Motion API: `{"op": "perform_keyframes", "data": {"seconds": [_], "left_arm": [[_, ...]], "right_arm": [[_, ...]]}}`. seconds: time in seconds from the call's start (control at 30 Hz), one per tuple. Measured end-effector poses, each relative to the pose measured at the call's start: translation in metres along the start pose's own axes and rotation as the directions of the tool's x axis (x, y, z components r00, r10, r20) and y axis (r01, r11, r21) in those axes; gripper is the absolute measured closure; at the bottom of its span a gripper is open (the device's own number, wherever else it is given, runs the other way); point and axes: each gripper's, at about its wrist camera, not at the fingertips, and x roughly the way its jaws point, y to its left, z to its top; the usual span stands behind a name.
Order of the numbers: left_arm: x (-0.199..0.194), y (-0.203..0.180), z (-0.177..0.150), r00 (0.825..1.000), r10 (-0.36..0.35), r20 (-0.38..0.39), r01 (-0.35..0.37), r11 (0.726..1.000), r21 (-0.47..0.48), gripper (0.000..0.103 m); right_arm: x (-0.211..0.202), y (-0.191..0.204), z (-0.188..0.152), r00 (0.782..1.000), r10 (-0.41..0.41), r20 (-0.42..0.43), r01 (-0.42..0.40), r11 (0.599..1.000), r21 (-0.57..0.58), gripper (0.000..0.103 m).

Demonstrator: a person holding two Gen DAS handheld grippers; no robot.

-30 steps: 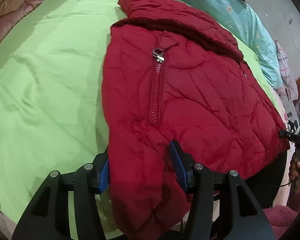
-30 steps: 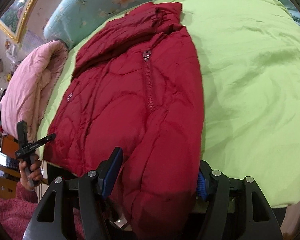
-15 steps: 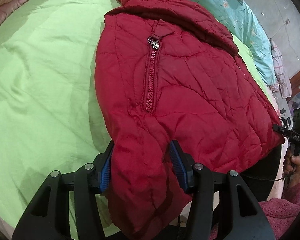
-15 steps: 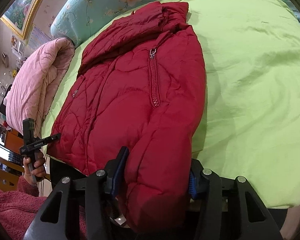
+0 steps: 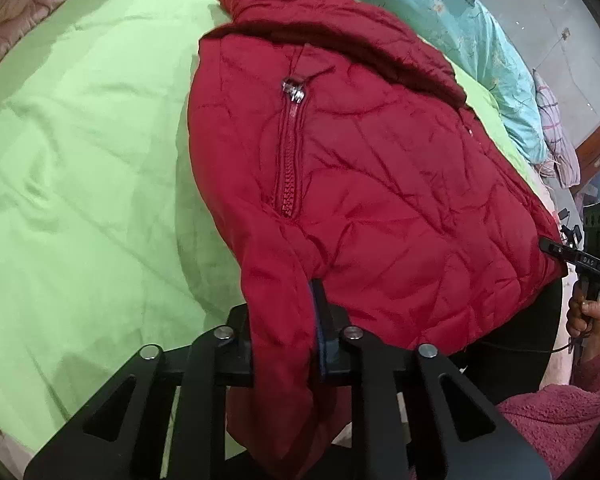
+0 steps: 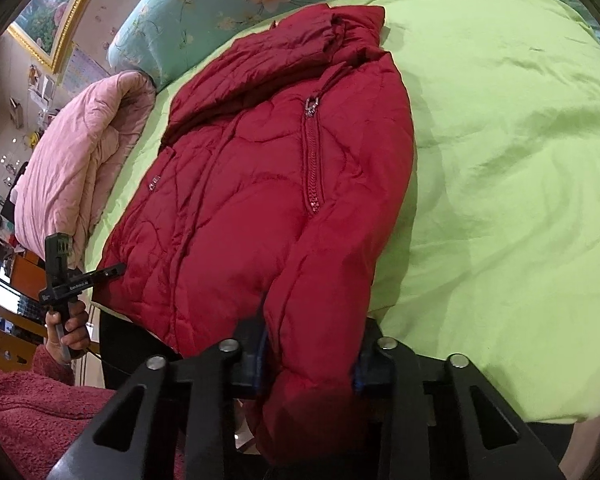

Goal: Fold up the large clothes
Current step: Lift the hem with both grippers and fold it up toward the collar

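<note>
A red quilted puffer jacket (image 5: 372,184) lies zipped on the green bedsheet (image 5: 80,168), collar at the far end. It also shows in the right wrist view (image 6: 260,200). My left gripper (image 5: 282,320) is shut on a hem corner of the jacket near the bed's front edge. My right gripper (image 6: 312,344) has closed in on the other hem corner, with cloth bunched between its pads. The pads are mostly hidden by the fabric. Each gripper shows in the other's view, the right one (image 5: 580,256) and the left one (image 6: 72,280).
A turquoise floral duvet (image 6: 236,4) lies along the head of the bed. A rolled pink quilt (image 6: 76,160) sits beside the jacket. The green sheet (image 6: 512,184) stretches wide on one side. Furniture stands beyond the bed edge.
Both grippers have closed on the jacket's hem corners; their jaws were wider apart around the cloth before. Both moved forward a little towards the jacket.
</note>
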Motion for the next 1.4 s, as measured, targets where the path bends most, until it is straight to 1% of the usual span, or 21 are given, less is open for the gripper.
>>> {"op": "perform_keyframes", "data": {"seconds": [0.07,0.13,0.23,0.33,0.43,0.63,0.77,0.97,1.1,1.27,1.4], "left_arm": [[-0.006,-0.002,0.002,1.0,-0.002,0.024,0.002,1.0,-0.001,0.091],[-0.014,-0.006,0.006,0.999,-0.006,0.052,0.006,1.0,0.005,0.092],[-0.03,-0.012,0.01,0.994,-0.013,0.105,0.011,1.0,0.024,0.092],[-0.043,-0.016,0.018,0.989,-0.02,0.149,0.015,0.999,0.034,0.092],[-0.052,-0.02,0.028,0.981,-0.021,0.191,0.013,0.999,0.042,0.092],[-0.067,-0.031,0.05,0.963,-0.033,0.269,0.019,0.998,0.054,0.092],[-0.076,-0.035,0.068,0.946,-0.045,0.321,0.027,0.998,0.059,0.092],[-0.081,-0.033,0.097,0.927,-0.053,0.371,0.043,0.998,0.036,0.092],[-0.082,-0.031,0.116,0.921,-0.053,0.385,0.048,0.999,0.023,0.092],[-0.083,-0.032,0.139,0.913,-0.048,0.406,0.041,0.999,0.027,0.092],[-0.08,-0.03,0.159,0.91,-0.043,0.413,0.038,0.999,0.02,0.092]], "right_arm": [[-0.003,0.001,0.001,1.0,0.009,0.01,-0.009,1.0,-0.003,0.077],[-0.008,0.001,0.003,0.999,0.038,0.032,-0.038,0.999,0.01,0.078],[-0.014,0.001,0.006,0.995,0.079,0.065,-0.081,0.996,0.026,0.079],[-0.02,0.006,0.011,0.99,0.102,0.095,-0.104,0.994,0.024,0.08],[-0.026,0.011,0.017,0.984,0.117,0.131,-0.12,0.993,0.015,0.08],[-0.041,0.017,0.033,0.966,0.147,0.213,-0.151,0.988,0.003,0.08],[-0.048,0.018,0.046,0.95,0.166,0.266,-0.172,0.985,-0.001,0.081],[-0.056,0.014,0.071,0.925,0.195,0.326,-0.209,0.978,0.009,0.081],[-0.059,0.015,0.094,0.911,0.204,0.358,-0.219,0.976,0.002,0.081],[-0.057,0.017,0.127,0.9,0.197,0.389,-0.214,0.977,0.002,0.081],[-0.054,0.016,0.15,0.895,0.185,0.405,-0.206,0.978,0.008,0.081]]}}
